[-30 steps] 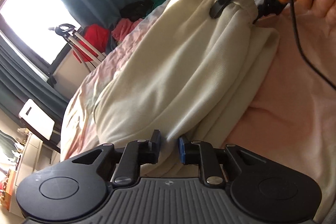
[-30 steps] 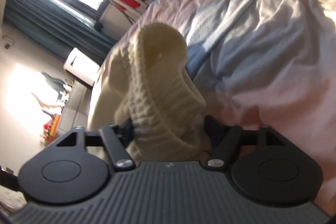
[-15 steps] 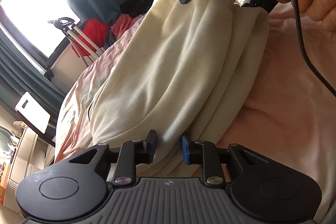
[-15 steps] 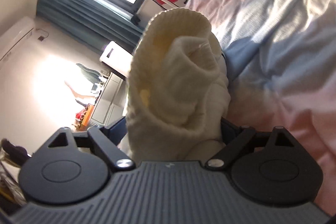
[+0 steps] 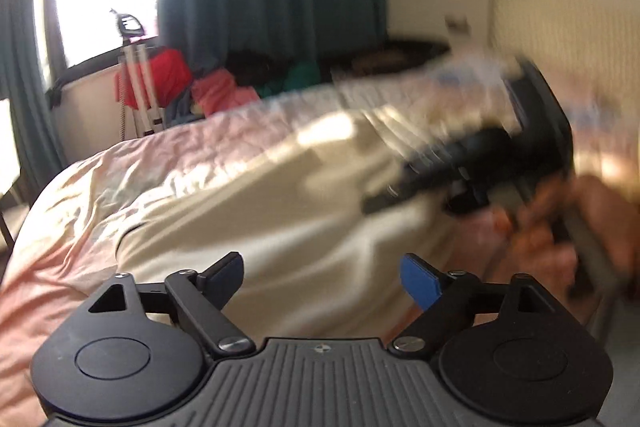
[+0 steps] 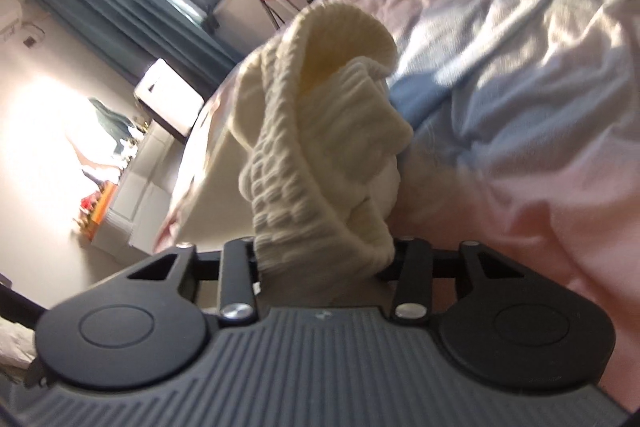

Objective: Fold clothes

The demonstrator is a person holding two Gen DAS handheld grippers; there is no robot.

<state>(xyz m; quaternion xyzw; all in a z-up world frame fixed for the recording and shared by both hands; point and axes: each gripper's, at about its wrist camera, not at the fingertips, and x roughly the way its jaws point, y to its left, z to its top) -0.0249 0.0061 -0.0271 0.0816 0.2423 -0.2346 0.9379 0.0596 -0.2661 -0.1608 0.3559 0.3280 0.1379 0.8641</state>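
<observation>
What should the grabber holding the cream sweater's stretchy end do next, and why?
Probably lower the ribbed hem onto the cream sweater and let go. The right gripper is shut on that hem, raised above the bed, while the left gripper is open and holds nothing, so the fold looks unfinished.

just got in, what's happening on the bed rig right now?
A person is folding a cream garment on a bed with pink bedding, using two handheld grippers. The right gripper is shut on the garment's ribbed band, bunched up between its fingers. The left gripper is open with nothing between its blue pads, hovering over the cloth. In the left wrist view the right gripper and the hand holding it are motion-blurred, so a fold seems under way.
</observation>
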